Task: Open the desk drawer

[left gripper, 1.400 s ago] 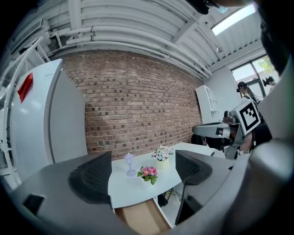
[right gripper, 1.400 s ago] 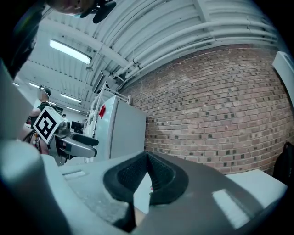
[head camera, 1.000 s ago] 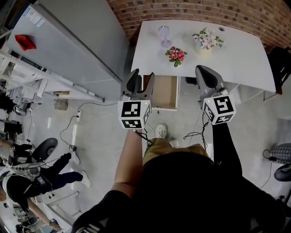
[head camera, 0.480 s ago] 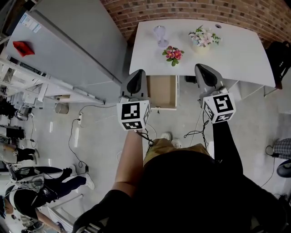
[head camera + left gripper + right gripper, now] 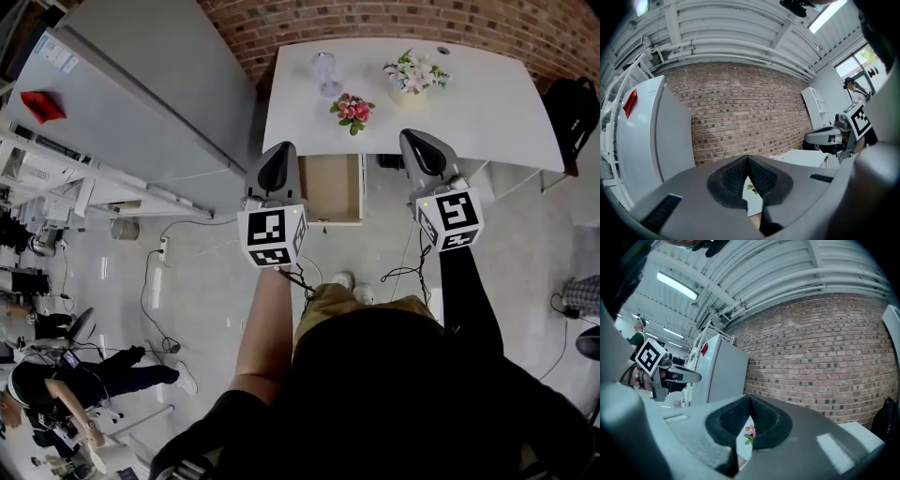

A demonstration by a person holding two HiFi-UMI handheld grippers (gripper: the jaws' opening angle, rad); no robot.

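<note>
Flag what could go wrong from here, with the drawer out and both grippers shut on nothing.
1. The drawer stands pulled out, seemingly close to the left gripper; a sideways swing might knock it.
2. Cables lie by the person's shoes, so a step could snag.
3. A jolt to the desk might tip the clear glass.

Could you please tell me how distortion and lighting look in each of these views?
Head view: strong fisheye bows the white desk edges and the brick wall; the light is even, with little glare. Left gripper view: the brick courses curve, and a ceiling light blows out at top right. Right gripper view: same bending, a bright strip light upper left, dark corners.
</note>
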